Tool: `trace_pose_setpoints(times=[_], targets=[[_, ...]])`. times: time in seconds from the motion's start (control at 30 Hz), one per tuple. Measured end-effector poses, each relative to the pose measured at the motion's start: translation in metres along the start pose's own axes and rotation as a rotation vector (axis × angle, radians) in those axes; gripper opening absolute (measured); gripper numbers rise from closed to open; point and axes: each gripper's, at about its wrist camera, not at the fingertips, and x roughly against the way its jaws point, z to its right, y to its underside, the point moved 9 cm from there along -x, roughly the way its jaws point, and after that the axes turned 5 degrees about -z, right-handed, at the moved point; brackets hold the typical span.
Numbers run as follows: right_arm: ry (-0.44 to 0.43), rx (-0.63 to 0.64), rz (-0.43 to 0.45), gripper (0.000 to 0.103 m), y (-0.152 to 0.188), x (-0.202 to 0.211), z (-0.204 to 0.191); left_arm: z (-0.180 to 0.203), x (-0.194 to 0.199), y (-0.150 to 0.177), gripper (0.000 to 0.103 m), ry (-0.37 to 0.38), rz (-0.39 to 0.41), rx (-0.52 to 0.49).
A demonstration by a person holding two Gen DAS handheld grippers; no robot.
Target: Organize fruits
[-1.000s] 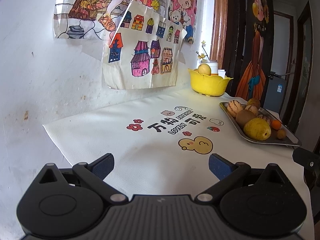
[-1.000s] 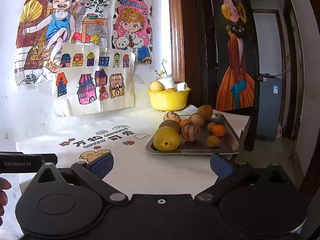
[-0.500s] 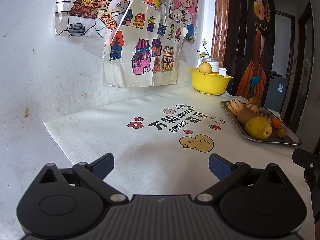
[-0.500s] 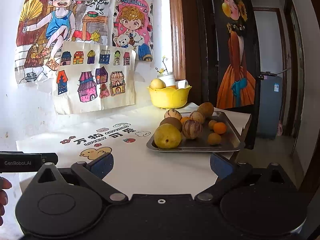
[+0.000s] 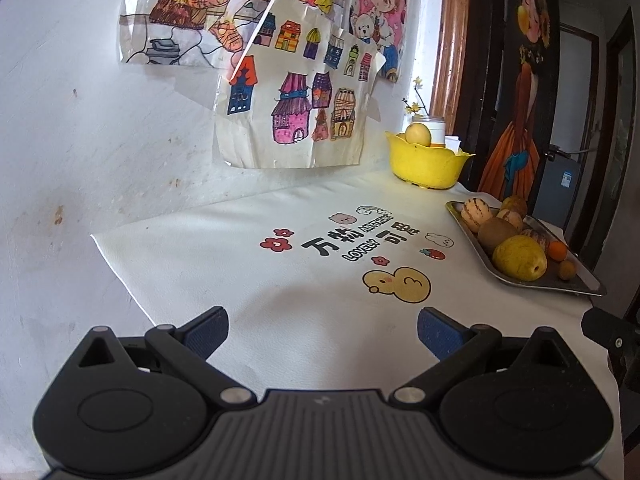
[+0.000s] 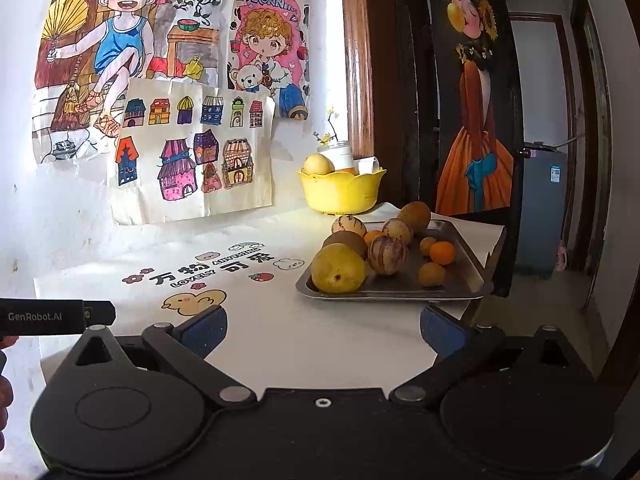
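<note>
Fruits mostly unsorted: pear (image 6: 338, 268), kiwi (image 6: 346, 241), striped melons, small oranges heaped on steel tray (image 6: 466, 280). One pale fruit (image 6: 318, 165) in yellow bowl (image 6: 340, 194). Left gripper (image 5: 322, 330) and right gripper (image 6: 323, 330) wide open, empty, short of tray.

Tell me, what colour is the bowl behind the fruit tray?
The bowl is bright yellow, clearest in the right wrist view.

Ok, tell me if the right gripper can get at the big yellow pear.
Probably yes: the right gripper is open, the yellow pear sits at the metal tray's near corner, with only bare tablecloth between.
</note>
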Motion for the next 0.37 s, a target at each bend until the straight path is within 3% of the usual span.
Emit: trace_pose_setpoints(times=[0.37], targets=[[-0.007,0.006,-0.005,0.103,0.002,-0.0007,-0.0022,-0.0006,-0.0019,0.0029,0.103,0.022,-0.016,0.008]])
